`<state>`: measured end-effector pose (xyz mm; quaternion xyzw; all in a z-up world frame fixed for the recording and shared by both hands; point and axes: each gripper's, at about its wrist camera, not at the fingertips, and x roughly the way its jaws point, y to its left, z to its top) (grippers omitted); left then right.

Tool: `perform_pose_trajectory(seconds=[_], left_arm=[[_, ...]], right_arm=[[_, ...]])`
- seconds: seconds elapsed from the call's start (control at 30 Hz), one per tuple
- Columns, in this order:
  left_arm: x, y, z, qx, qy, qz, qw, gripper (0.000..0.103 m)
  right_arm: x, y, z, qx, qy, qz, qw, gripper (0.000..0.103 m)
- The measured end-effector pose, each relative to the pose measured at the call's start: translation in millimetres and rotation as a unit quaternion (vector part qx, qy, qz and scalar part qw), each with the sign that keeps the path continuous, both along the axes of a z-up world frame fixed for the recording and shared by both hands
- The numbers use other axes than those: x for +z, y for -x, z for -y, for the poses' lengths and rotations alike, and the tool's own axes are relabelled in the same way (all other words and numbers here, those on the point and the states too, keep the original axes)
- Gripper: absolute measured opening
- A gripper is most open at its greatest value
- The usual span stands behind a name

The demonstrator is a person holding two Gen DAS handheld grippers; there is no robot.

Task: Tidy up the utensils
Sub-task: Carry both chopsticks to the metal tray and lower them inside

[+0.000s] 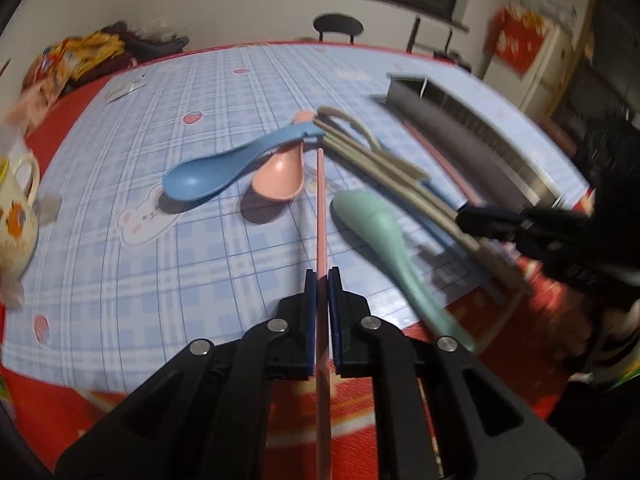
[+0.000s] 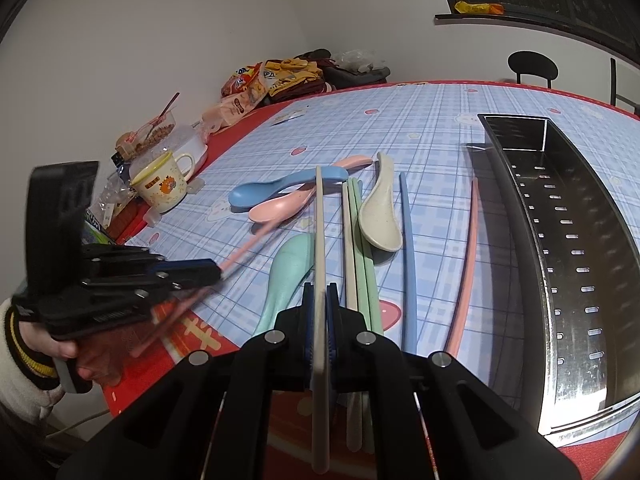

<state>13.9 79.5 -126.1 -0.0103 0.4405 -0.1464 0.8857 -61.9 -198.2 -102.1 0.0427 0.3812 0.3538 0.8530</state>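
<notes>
My left gripper (image 1: 322,274) is shut on a pink chopstick (image 1: 320,208), which points away over the blue checked cloth. My right gripper (image 2: 320,290) is shut on a beige chopstick (image 2: 320,220), lifted above the pile. Under it lie a beige and two green chopsticks (image 2: 362,260), a green spoon (image 2: 288,272), a beige spoon (image 2: 380,212), a blue chopstick (image 2: 408,260) and a second pink chopstick (image 2: 466,272). A blue spoon (image 1: 208,176) rests across a pink spoon (image 1: 280,180) further out. The metal utensil tray (image 2: 560,240) stands on the right with nothing in it.
A printed mug (image 2: 164,184), food containers and snack bags (image 2: 256,84) crowd the table's left edge. The red table border (image 2: 168,344) runs along the near side. A black chair (image 2: 532,64) stands beyond the far edge. A person's sleeved hand holds the left gripper.
</notes>
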Motion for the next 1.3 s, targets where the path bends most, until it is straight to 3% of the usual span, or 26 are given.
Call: perform_pose_trajectory(seconds=[0.33,0.47,0.6,0.9,1.0,1.3], left_arm=[[42,5,7,0.031,0.088,0.047,0.9946,0.01],[58,-8,29,0.034,0.139,0.063,0.9877,0.01],[61,-27,62,0.035,0.186,0.064,0.9798,0.01],[39,-78,138,0.063,0.294,0.008,0.9538,0.01],[26,-92,151,0.091,0.33,-0.022,0.9392,0.01],[2,-105,157,0.139,0.357,-0.049,0.9222,0.01]], right_arm=[[16,2,22,-0.017,-0.041,0.013,0.999,0.007],[35,-5,57,-0.055,-0.058,0.037,0.996,0.006],[36,-23,98,-0.111,-0.049,0.035,0.992,0.006],[24,-50,144,-0.18,-0.01,0.018,0.983,0.007],[17,-53,150,-0.192,-0.006,0.008,0.981,0.007],[7,-57,146,-0.209,-0.001,0.0,0.978,0.007]])
